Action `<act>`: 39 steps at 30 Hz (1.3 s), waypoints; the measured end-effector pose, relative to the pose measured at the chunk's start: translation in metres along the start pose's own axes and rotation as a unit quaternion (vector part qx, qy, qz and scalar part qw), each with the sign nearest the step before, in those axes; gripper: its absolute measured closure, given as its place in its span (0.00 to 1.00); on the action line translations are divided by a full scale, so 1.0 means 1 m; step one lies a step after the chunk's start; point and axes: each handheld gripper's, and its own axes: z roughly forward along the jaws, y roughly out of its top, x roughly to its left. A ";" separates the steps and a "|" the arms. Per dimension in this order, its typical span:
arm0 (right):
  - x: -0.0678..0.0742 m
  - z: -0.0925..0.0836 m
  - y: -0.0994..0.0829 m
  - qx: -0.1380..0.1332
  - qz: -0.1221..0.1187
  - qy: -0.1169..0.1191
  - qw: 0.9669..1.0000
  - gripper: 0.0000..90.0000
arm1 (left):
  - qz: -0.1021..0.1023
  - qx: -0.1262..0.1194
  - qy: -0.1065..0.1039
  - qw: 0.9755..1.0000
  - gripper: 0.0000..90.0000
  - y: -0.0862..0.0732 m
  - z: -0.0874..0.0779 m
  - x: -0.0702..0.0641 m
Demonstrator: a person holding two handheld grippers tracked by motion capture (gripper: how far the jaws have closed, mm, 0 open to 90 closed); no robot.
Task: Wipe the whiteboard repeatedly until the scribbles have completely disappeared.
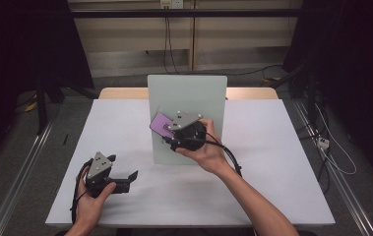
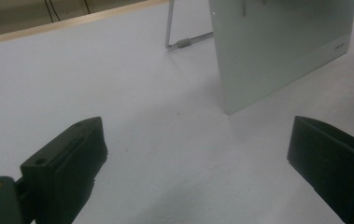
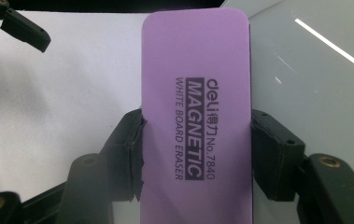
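Nearest, the left gripper (image 1: 120, 183) rests low on the white matte counter (image 1: 272, 162), in front of and to the left of the upright pale grey-green whiteboard panel (image 1: 189, 93), well apart from it. Its black blocky fingers (image 2: 67, 163) are spread wide with nothing between them; likely just parked out of the way.

Closer to the whiteboard, the right gripper (image 1: 167, 129) is held up against the panel's lower front face. Its black fingers (image 3: 272, 154) clamp the long edges of the flat purple rounded-rectangle magnetic whiteboard eraser (image 3: 195, 112), printed label facing the camera, smooth plastic-looking back. Gripped across the narrow width, so probably the wiping face meets the board; contact itself I can't tell.

Behind the panel, a bent thin metal wire stand (image 2: 174, 39) props it up; the panel surface is glossy, showing a reflected light streak.
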 end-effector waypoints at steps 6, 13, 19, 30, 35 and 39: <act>0.001 0.001 -0.001 0.003 0.000 0.004 1.000 0.47 | 0.000 0.000 0.000 1.000 0.05 0.000 0.000 0.000; -0.006 -0.002 0.009 -0.012 0.015 0.002 1.000 0.47 | 0.000 0.001 0.000 1.000 0.05 0.000 0.000 0.000; -0.020 -0.012 0.026 -0.026 0.016 -0.021 0.999 0.47 | -0.001 0.000 0.000 1.000 0.05 0.000 0.000 0.001; -0.027 -0.017 0.039 -0.030 0.008 -0.041 0.999 0.47 | 0.000 0.000 -0.001 1.000 0.05 0.000 0.000 0.001; -0.015 -0.008 0.029 -0.020 0.000 -0.029 0.999 0.47 | 0.000 0.001 0.000 1.000 0.05 0.000 0.000 0.000; -0.008 -0.002 0.022 -0.011 -0.002 -0.019 1.000 0.47 | -0.001 0.001 -0.001 1.000 0.05 0.000 0.001 0.000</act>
